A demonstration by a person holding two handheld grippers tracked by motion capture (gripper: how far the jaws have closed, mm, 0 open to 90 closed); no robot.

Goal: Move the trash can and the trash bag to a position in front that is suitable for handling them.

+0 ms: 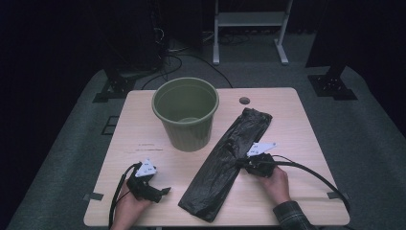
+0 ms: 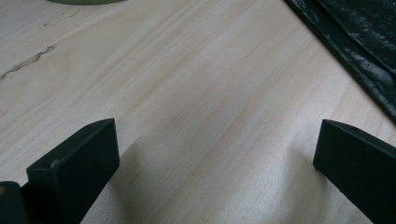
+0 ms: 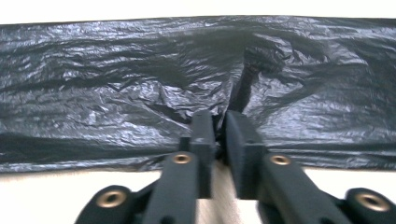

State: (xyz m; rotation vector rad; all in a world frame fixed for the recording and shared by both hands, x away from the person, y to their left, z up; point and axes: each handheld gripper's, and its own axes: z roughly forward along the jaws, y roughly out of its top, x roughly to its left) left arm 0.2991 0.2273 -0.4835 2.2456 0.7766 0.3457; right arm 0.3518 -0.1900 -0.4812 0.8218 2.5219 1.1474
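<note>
A long black plastic bag (image 1: 225, 163) lies flat and slantwise across the wooden table (image 1: 297, 124), from the front middle toward the back right. My right gripper (image 1: 242, 163) is at the bag's right edge, about midway along it. In the right gripper view its jaws pinch a raised fold of the bag (image 3: 140, 93), and the right gripper (image 3: 220, 122) is shut on that fold. My left gripper (image 1: 165, 190) rests near the front left of the table, left of the bag. Its fingers (image 2: 79, 163) stand wide apart over bare wood, holding nothing.
A green plastic bin (image 1: 186, 112) stands upright at the back middle of the table, just left of the bag's far end. A small round hole (image 1: 244, 100) is in the tabletop behind the bag. Cables trail from both grippers toward the front edge.
</note>
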